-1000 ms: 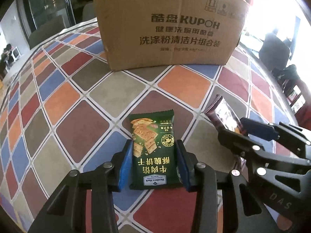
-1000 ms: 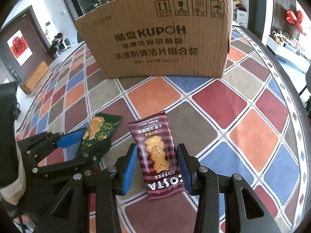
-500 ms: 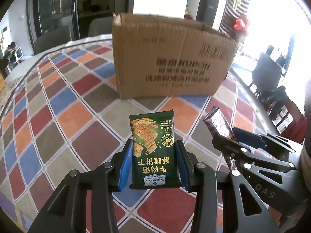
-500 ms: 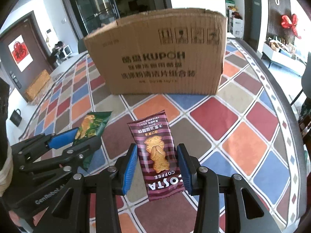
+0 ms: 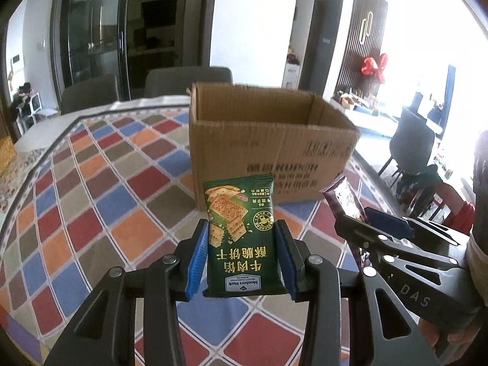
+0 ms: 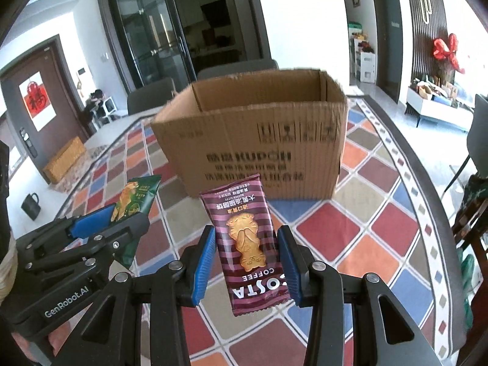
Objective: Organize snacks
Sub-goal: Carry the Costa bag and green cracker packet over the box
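Both packets now up off the tabletop (image 5: pixel 91 201), where a second ago they sat low over the checked cloth. Left gripper (image 5: pixel 242 259) clamped on the green cracker packet (image 5: pixel 241 235), right gripper (image 6: pixel 247 260) clamped on the striped purple biscuit packet (image 6: pixel 247 244), each packet pinched at its long edges between blue pads. Raised enough that the open top of the cardboard box (image 5: pixel 268 152), straight ahead of both grippers, has come into sight; earlier only its printed front wall showed. Probably the carry toward the box, with the drop inside yet to come.

Packets: thin, glossy film, flat and rectangular, crimped at the ends, light and likely slippery. Box: matte brown corrugated board, ribbed walls, inside bottom hidden. Tabletop ahead and below: diamond-patterned cloth, red, blue, orange, brown.
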A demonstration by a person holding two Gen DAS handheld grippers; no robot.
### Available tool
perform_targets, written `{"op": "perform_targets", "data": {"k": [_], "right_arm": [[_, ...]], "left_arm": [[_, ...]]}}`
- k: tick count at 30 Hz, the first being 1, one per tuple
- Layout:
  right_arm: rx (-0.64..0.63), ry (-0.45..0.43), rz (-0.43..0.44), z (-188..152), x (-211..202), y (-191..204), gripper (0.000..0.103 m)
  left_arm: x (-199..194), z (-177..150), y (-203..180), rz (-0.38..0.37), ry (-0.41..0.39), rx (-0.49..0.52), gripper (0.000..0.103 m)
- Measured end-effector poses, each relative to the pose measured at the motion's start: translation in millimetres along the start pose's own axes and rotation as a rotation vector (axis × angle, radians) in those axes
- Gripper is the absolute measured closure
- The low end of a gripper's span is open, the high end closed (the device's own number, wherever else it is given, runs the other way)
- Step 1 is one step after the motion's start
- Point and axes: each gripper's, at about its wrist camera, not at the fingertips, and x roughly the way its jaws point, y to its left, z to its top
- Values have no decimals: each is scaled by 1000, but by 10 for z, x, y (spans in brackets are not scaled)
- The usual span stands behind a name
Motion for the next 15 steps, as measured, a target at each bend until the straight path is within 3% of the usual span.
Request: {"op": "perform_targets", "data": {"k": [15], "right_arm": [[-43,-130,-8,511,-237,95,61]], "left_arm": [[-180,566,20,15,-126,43,61]]}}
